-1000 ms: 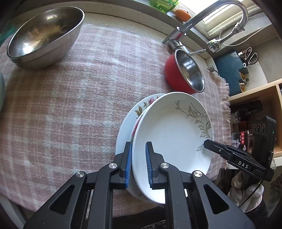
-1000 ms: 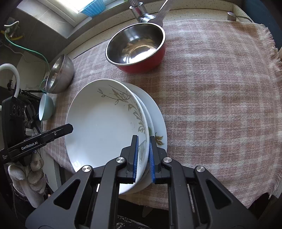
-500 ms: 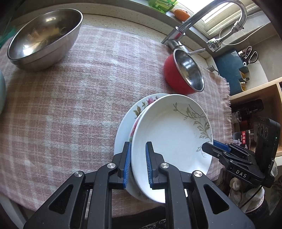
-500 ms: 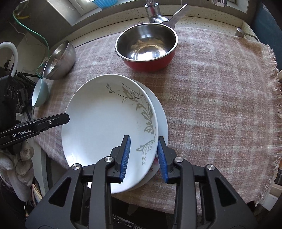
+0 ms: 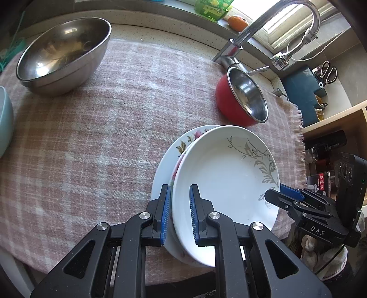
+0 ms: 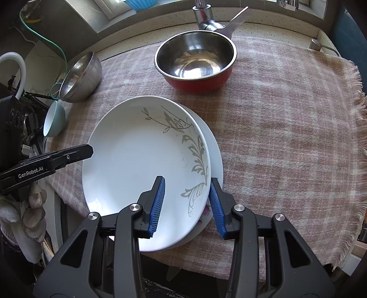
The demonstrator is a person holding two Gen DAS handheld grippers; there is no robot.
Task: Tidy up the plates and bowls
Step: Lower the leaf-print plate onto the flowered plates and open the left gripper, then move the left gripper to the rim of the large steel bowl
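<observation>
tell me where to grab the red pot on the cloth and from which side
Grip the red pot by its thin steel rim, coming down from above on the near side, one finger inside and one outside. It stands upright and open, with nothing inside, and its handle points away toward the faucet.

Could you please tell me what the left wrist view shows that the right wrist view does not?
Only the left wrist view shows the scissors and the rose-patterned lower plate. Only the right wrist view shows the blue cup whole. Both share the leaf-patterned plate, the red pot, the steel bowl, the checked cloth and both claws.
</observation>
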